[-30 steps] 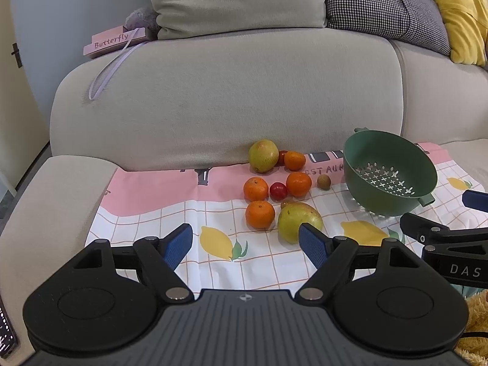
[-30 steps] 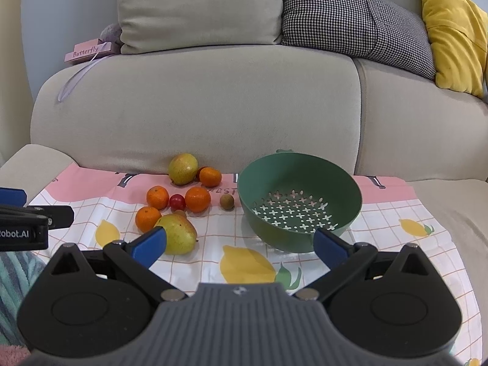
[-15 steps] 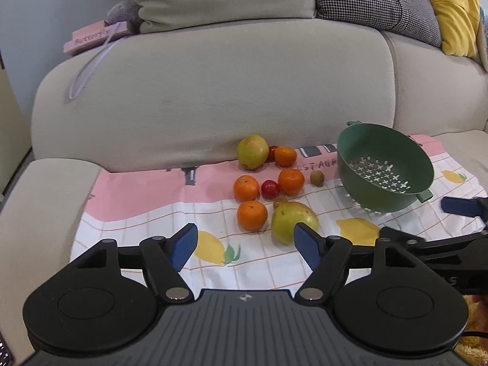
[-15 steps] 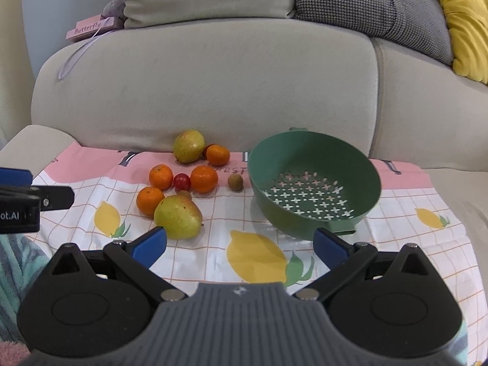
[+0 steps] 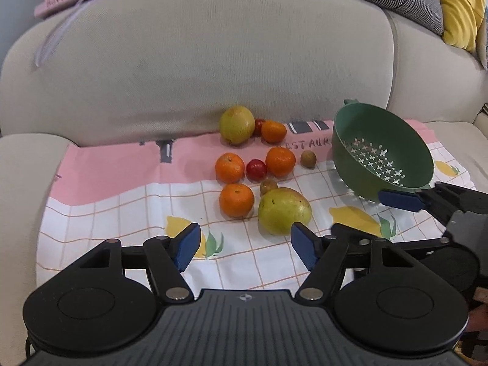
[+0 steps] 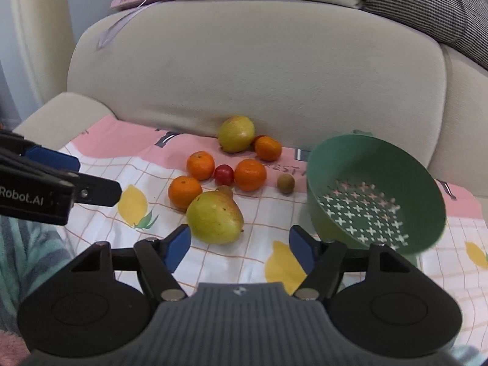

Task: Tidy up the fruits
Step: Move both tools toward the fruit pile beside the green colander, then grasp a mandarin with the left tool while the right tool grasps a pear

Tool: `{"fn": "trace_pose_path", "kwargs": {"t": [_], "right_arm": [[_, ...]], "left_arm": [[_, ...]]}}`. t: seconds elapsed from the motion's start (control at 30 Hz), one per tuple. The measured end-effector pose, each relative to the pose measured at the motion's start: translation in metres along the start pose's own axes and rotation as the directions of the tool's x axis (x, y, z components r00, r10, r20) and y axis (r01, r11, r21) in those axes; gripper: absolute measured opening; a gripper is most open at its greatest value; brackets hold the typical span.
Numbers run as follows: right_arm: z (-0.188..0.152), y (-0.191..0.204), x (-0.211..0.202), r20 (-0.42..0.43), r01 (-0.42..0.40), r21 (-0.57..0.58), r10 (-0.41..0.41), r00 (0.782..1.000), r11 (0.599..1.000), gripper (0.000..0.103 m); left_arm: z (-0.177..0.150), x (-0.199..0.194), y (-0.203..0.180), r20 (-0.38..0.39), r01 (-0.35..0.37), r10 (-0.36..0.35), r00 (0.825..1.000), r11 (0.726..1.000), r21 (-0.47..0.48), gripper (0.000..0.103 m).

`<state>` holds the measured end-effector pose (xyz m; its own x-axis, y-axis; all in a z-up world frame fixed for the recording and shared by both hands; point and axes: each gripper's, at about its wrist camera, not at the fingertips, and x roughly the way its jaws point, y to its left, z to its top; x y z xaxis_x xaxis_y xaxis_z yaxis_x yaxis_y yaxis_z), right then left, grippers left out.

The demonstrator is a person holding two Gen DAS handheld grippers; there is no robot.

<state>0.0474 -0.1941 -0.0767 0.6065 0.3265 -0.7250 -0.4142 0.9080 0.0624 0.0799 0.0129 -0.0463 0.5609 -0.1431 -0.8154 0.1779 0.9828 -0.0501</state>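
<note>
Now I've closed in: the big pear (image 6: 215, 217) sits centre frame just ahead of my right gripper (image 6: 239, 245), fingers wide and empty; left gripper (image 5: 245, 247) equally wide, colander (image 6: 375, 195) right.

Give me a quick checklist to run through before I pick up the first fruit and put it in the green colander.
1. Left claw open and holding nothing: ok.
2. Right claw open and holding nothing: ok.
3. Green plastic colander has no fruit in it yet: ok.
4. Colander sitting level: not ok, it is tilted, opening facing the claws.
5. Big yellow-green pear nearest the right claw, top unobstructed: ok.
6. Pear free of neighbours: cannot tell, the round orange tangerine and a small brown fruit sit close against it.
</note>
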Motion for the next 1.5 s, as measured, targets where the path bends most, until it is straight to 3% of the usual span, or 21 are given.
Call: {"fn": "trace_pose_path", "kwargs": {"t": [0.37,0.53,0.83,1.13,1.37,1.5], "right_arm": [[0.013,0.002,0.053,-0.104,-0.085,-0.123,0.072,0.992,0.989,0.07],[0.02,0.01,0.069,-0.127,-0.128,-0.11,0.114,0.985,0.986,0.077],[0.025,0.022,0.102,-0.191,-0.139,-0.116,0.115,0.975,0.983,0.077],[0.022,0.018,0.128,-0.243,-0.154,-0.073,0.132,0.961,0.985,0.077],[0.023,0.011,0.139,-0.256,-0.175,-0.016,0.166,0.952,0.984,0.067],[0.023,0.008,0.142,-0.262,-0.188,0.009,0.184,0.947,0.982,0.067]], "left_arm": [[0.016,0.045,0.008,-0.088,-0.005,0.002,0.996,1.0,-0.027,0.078],[0.02,0.062,0.018,-0.12,-0.015,0.009,0.993,0.999,-0.048,0.073],[0.023,0.09,0.031,-0.133,0.007,-0.016,0.991,0.998,-0.066,0.062],[0.027,0.116,0.04,-0.136,0.049,-0.061,0.989,0.994,-0.094,0.061],[0.031,0.138,0.037,-0.148,0.074,-0.089,0.985,0.991,-0.108,0.061],[0.032,0.144,0.036,-0.146,0.112,-0.13,0.981,0.986,-0.123,0.061]]}}
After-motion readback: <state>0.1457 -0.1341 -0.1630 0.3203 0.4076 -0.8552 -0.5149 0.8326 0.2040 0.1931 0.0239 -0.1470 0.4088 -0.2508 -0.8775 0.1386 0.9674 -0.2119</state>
